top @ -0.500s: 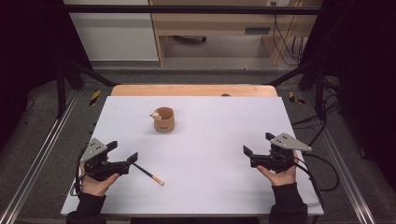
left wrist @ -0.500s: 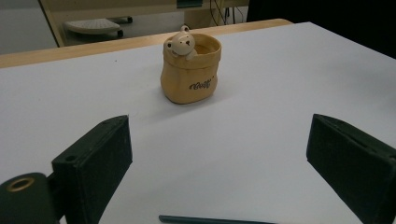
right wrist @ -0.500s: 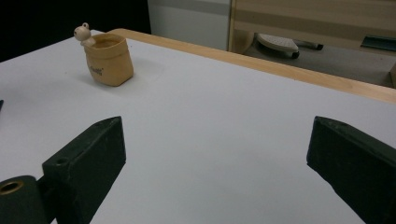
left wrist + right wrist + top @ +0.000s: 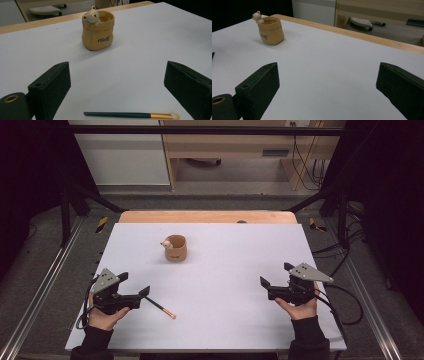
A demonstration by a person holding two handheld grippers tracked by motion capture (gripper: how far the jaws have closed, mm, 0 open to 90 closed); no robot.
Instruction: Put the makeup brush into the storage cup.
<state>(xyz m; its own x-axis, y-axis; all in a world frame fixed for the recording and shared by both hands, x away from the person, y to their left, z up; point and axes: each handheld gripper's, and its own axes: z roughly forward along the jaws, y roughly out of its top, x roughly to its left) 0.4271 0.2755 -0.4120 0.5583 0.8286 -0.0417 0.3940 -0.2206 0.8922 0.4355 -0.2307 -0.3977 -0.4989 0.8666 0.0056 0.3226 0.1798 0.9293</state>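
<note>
At the white desk [image 4: 220,320], nothing is yet in hand. My left gripper [image 4: 146,292] rests with its jaws wide apart, the makeup brush [image 4: 161,307] lying flat just beyond them, untouched. The bear-trimmed cup [image 4: 175,248] stands upright farther back, apparently empty, though its inside is hard to see. My right gripper [image 4: 263,282] waits well apart from both, jaws likewise spread on nothing. Picking up the brush and probably potting it remain.
</note>
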